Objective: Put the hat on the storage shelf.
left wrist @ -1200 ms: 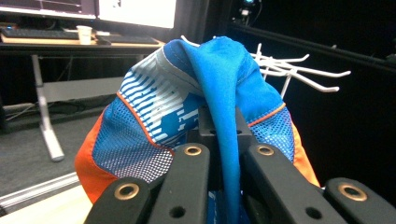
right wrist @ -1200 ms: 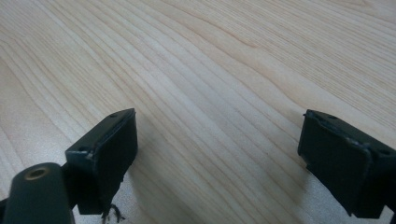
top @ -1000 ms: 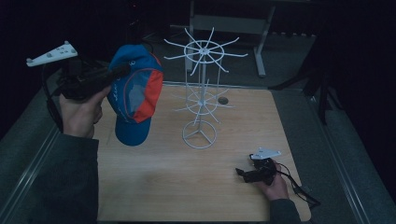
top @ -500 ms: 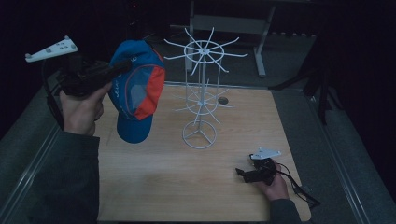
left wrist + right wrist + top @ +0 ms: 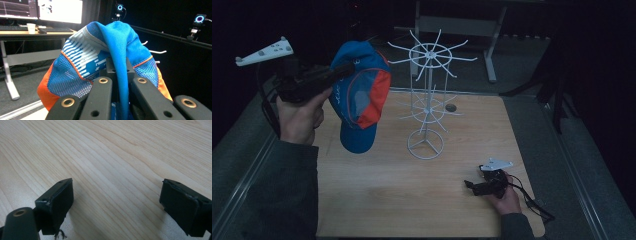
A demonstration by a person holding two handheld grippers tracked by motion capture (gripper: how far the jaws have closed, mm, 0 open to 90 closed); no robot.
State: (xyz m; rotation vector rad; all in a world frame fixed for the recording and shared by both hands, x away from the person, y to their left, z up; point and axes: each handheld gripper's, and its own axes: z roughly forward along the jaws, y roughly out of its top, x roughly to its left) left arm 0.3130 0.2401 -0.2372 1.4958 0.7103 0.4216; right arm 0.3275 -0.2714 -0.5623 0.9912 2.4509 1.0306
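Blue-and-orange cap (image 5: pixel 359 102) hangs in the air above the left part of the wooden tabletop (image 5: pixel 377 190), just left of the white wire rack (image 5: pixel 427 100) and apart from it, its brim pointing down. The left tool (image 5: pixel 343 70), held up in the person's left hand (image 5: pixel 301 117), has its jaws pressed together on a fold of the cap's blue fabric, as the left gripper view shows (image 5: pixel 120 72). The right tool (image 5: pixel 471 185) lies low on the tabletop near the front right corner in the person's right hand (image 5: pixel 504 200), its jaws spread wide with only bare wood between them in the right gripper view (image 5: pixel 116 202).
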